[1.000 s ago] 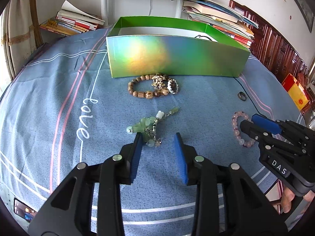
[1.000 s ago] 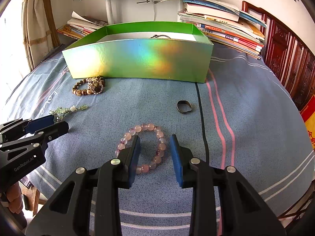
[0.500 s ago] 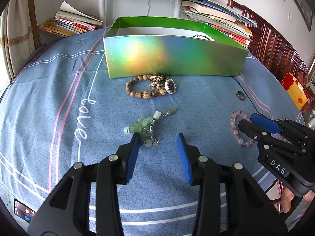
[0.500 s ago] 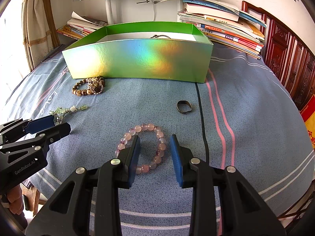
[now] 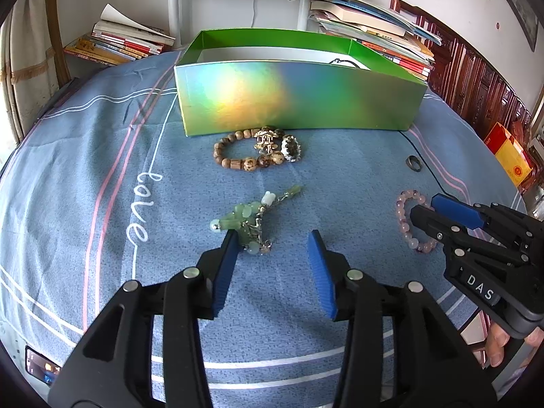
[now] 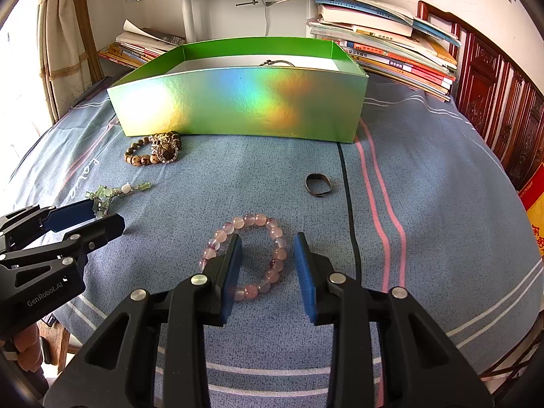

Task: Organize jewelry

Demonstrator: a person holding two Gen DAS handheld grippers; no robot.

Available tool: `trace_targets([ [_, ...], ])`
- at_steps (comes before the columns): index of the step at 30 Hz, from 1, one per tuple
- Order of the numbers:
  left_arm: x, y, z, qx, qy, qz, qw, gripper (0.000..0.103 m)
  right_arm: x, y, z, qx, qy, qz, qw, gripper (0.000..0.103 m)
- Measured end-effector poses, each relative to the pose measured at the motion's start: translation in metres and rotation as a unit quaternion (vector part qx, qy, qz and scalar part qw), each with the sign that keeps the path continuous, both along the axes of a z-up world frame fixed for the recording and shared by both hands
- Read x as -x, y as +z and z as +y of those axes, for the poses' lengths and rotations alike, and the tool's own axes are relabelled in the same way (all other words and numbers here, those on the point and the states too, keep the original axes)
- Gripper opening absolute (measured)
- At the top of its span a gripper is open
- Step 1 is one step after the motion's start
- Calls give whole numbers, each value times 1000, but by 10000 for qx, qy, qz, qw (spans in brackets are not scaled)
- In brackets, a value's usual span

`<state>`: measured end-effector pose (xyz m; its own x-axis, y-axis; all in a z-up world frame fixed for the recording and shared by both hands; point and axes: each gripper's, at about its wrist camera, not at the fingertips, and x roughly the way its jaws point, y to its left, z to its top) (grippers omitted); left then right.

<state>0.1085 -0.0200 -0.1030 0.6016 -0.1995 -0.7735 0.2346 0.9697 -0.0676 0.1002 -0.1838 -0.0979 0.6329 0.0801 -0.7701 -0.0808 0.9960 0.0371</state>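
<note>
Left claw: gaping wide, gripping nothing; widening a little over the last second, left pad now touching the near end of the green charm.
Right claw: standing open and empty, sitting where it sat a second ago; left pad inside the ring of the pink bracelet, right pad just outside it.
Change: only the left side shifting, easing back over the green charm, beads still off to its left side rather than centred.
Meaning: probably both pickups pending, neither closed yet; left likely needing a small shift leftward before squeezing.
Further out: wooden bead bracelet with a silver ring and a metal trinket lying just in front of the green box; dark ring lying apart, between pink bracelet and box.
Box: already holding a thin metal piece, barely showing above the wall.
Surface: blue striped cloth covering everything; bed or bench, hard telling.
</note>
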Motion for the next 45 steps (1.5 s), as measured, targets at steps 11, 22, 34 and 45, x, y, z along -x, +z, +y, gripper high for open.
trace_targets([
  [11, 1, -1, -4, -94, -28, -45, 9999, 44, -1, 5, -17, -311, -217, 29, 9993, 33],
  [22, 1, -2, -5, -124, -57, -72, 9999, 48, -3, 0, -7, -40, -95, 94, 9999, 33],
  [34, 3, -4, -5, -157, -75, -120, 9998, 49, -1, 0, 3, 6, 195, 20, 9998, 11],
  [45, 0, -2, 11, 245, 29, -14, 9997, 50, 0, 1, 5, -2, 175, 32, 9998, 10],
])
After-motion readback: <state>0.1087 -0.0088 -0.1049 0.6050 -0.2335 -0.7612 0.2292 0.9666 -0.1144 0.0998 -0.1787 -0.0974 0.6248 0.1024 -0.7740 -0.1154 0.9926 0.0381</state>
